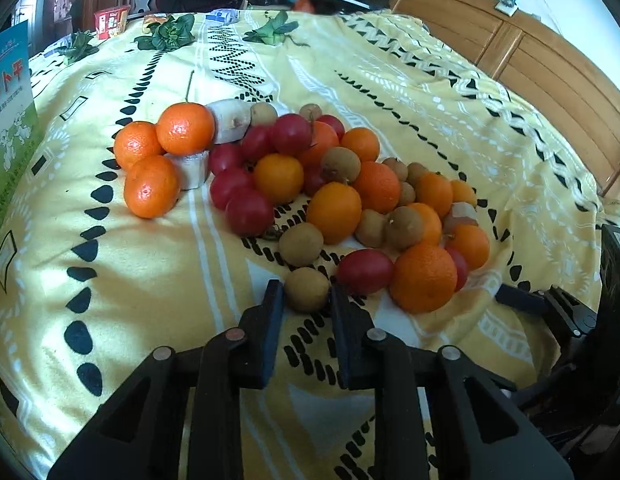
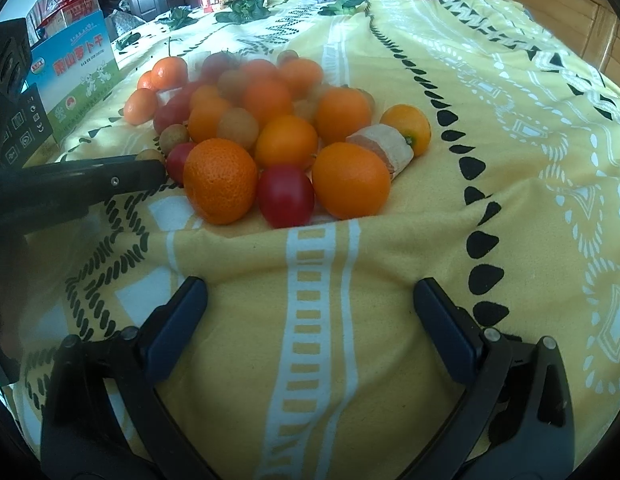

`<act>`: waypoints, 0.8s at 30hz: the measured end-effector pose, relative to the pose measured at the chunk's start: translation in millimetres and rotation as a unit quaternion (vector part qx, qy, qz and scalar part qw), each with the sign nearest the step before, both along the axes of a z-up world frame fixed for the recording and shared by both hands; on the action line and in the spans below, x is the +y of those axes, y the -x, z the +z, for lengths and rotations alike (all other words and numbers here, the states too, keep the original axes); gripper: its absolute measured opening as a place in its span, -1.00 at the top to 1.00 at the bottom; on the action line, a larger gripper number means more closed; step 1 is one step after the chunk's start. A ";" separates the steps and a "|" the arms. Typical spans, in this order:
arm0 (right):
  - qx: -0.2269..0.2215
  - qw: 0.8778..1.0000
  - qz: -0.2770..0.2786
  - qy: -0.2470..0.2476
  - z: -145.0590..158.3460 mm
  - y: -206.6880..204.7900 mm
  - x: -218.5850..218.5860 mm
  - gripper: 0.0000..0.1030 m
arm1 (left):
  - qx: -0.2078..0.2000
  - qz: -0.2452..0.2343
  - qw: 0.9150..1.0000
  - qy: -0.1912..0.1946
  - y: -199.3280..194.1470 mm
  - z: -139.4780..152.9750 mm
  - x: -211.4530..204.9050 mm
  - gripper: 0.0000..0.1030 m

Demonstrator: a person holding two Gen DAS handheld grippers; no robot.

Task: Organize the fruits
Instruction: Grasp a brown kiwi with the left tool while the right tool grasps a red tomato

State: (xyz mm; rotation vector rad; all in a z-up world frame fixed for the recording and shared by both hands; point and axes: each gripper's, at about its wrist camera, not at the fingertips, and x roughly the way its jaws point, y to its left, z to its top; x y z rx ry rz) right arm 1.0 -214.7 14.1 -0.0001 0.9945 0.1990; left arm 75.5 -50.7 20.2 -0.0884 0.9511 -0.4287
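A heap of fruit lies on the yellow patterned bedspread [image 1: 150,272]: oranges [image 1: 423,278], red plum-like fruits [image 1: 249,212] and small brown longans. Three oranges [image 1: 152,191] sit apart on the left. My left gripper [image 1: 306,294] has its fingers closed against a brown longan [image 1: 306,289] at the near edge of the heap. In the right wrist view the heap [image 2: 286,142] lies ahead, with an orange [image 2: 220,180] and a red fruit [image 2: 285,195] nearest. My right gripper [image 2: 310,300] is open and empty over bare cloth. The left gripper's finger [image 2: 110,178] enters from the left.
A blue-green printed box [image 2: 80,76] stands left of the heap. Two pale cut root pieces [image 1: 230,120] [image 2: 383,146] lie among the fruit. Leafy greens [image 1: 170,34] and a red packet [image 1: 110,22] lie at the far edge. A wooden headboard [image 1: 549,64] runs along the right.
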 end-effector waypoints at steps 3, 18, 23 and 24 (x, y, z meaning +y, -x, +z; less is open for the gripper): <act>0.003 0.999 0.014 -0.039 20.0 10.0 -10.0 -0.75 | -0.008 0.008 1.000 0.014 6.3 9.4 8.5 0.54; -0.076 0.986 0.127 -0.075 95.4 -67.8 27.2 -0.06 | -0.050 0.063 0.995 0.057 41.4 57.6 63.5 0.54; -0.070 0.979 0.184 -0.048 86.8 -95.8 55.8 0.04 | -0.052 0.067 0.994 0.067 40.9 60.7 70.3 0.54; -0.069 0.978 0.194 -0.035 83.4 -102.8 63.2 0.04 | -0.051 0.068 0.994 0.068 40.1 60.6 71.1 0.54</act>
